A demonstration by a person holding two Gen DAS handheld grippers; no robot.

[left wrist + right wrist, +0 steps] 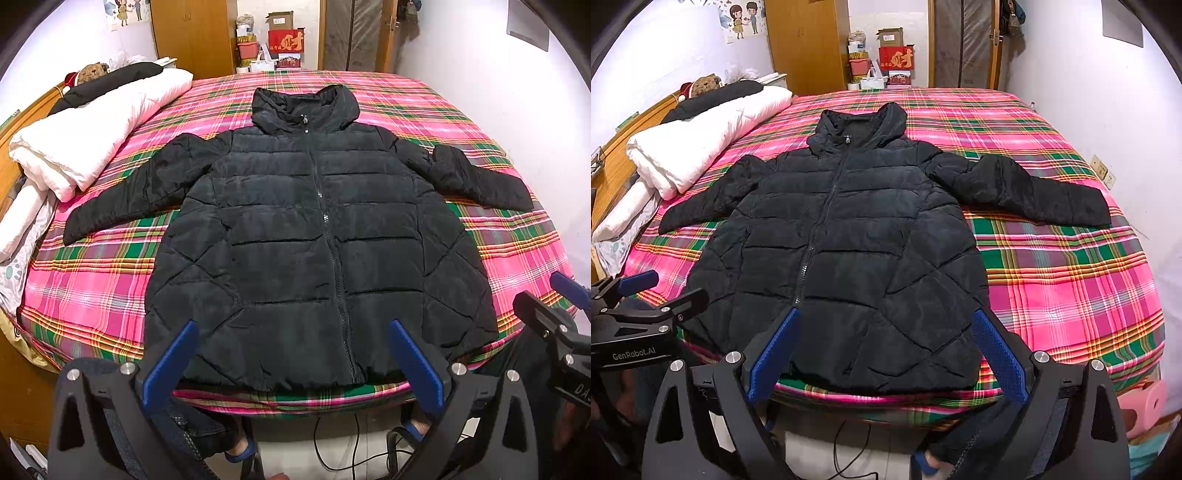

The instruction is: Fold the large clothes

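A black quilted puffer jacket lies flat on the plaid bed, zipped, hood at the far end, both sleeves spread out to the sides. Its hem reaches the near edge of the bed. My left gripper hovers open just short of the hem, blue pads wide apart with nothing between them. My right gripper is likewise open over the hem's right half, holding nothing. Each gripper shows at the edge of the other's view, the right gripper and the left gripper.
The bed wears a pink, green and yellow plaid sheet. A rolled white duvet with a dark item on top lies along its left side. Cables trail on the floor by a person's blue slippers. Wardrobe and boxes stand beyond.
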